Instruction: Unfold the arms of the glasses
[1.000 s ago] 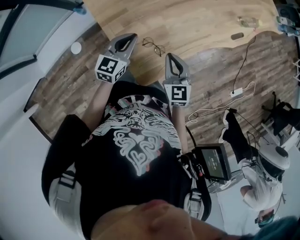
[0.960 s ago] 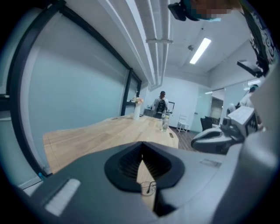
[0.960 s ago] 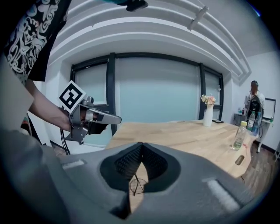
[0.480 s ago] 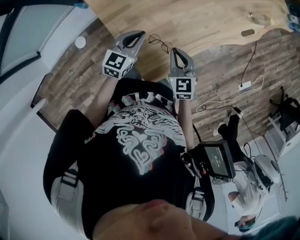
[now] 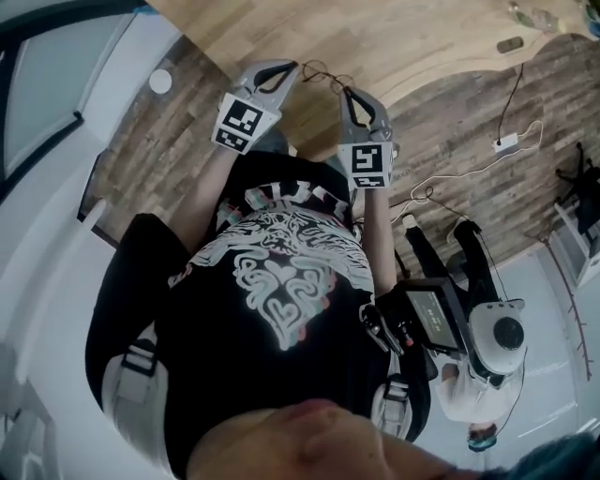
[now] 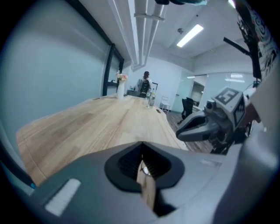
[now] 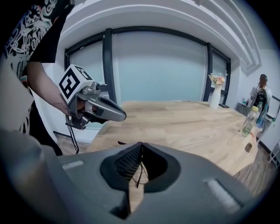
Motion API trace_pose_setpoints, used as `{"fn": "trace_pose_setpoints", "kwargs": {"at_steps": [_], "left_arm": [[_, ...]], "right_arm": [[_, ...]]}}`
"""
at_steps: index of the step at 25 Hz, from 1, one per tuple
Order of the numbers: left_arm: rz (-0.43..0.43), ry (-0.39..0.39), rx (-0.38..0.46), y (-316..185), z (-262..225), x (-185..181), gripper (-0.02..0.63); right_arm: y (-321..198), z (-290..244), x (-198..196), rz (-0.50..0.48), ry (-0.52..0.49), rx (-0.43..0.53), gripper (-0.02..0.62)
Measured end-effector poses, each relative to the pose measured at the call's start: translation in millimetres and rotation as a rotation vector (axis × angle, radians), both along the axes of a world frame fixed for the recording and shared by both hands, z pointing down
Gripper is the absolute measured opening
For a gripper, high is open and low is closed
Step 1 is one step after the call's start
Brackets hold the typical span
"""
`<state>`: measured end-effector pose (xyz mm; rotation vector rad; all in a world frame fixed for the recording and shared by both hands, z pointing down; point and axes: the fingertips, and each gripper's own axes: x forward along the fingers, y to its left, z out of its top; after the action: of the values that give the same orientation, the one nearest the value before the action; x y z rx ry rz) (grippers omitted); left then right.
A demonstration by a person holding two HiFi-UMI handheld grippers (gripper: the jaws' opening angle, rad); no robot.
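Thin wire-framed glasses (image 5: 321, 75) lie on the wooden table (image 5: 412, 37) near its front edge, between the two gripper tips. My left gripper (image 5: 292, 66) is shut, its tip at the left end of the glasses. My right gripper (image 5: 346, 91) is shut too, its tip at the right end. In the left gripper view a bit of lens rim (image 6: 144, 169) shows through the gap behind the closed jaws of the left gripper (image 6: 142, 144). In the right gripper view a thin dark wire of the glasses (image 7: 139, 177) shows under the tip of the right gripper (image 7: 141, 146). Whether either tip pinches the frame is hidden.
A bottle (image 5: 527, 12) and a small dark object (image 5: 511, 44) sit far right on the table. A white adapter with cable (image 5: 506, 143) lies on the plank floor. A vase of flowers (image 7: 214, 94) stands at the far end. A person in a white helmet (image 5: 504, 335) is at lower right.
Both grippers, shut throughout, have moved forward over the table edge and closed in on the glasses from either side, until their tips reach the frame.
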<state>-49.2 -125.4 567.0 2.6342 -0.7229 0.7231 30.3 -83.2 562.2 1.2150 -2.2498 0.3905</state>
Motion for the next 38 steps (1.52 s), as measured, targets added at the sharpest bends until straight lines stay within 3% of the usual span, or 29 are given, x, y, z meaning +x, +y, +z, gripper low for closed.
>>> {"fn": "trace_pose_setpoints", "kwargs": {"at_steps": [7, 14, 17, 22, 31, 38], "left_arm": [[0.103, -0.031, -0.019, -3.8, 25.0, 9.4, -0.011], [0.233, -0.082, -0.008, 4.2, 29.8, 18.3, -0.011], [0.288, -0.095, -0.014, 13.0, 31.3, 24.7, -0.011], [0.275, -0.106, -0.006, 10.6, 32.8, 23.5, -0.011], [0.339, -0.114, -0.078, 16.9, 38.0, 23.5, 0.011], [0.335, -0.124, -0.116, 23.2, 49.8, 17.1, 0.011]], "right_arm": [[-2.1, 26.8, 1.6, 0.013, 0.046, -0.064, 0.002], [-13.6, 24.1, 1.9, 0.016, 0.078, -0.068, 0.003], [-14.6, 30.2, -2.7, -0.008, 0.088, -0.095, 0.058], [-13.5, 37.7, -9.8, -0.069, 0.160, -0.108, 0.063], [-16.6, 50.2, -25.3, -0.187, 0.263, -0.132, 0.064], [-18.0, 56.1, -38.7, -0.251, 0.294, -0.132, 0.064]]}}
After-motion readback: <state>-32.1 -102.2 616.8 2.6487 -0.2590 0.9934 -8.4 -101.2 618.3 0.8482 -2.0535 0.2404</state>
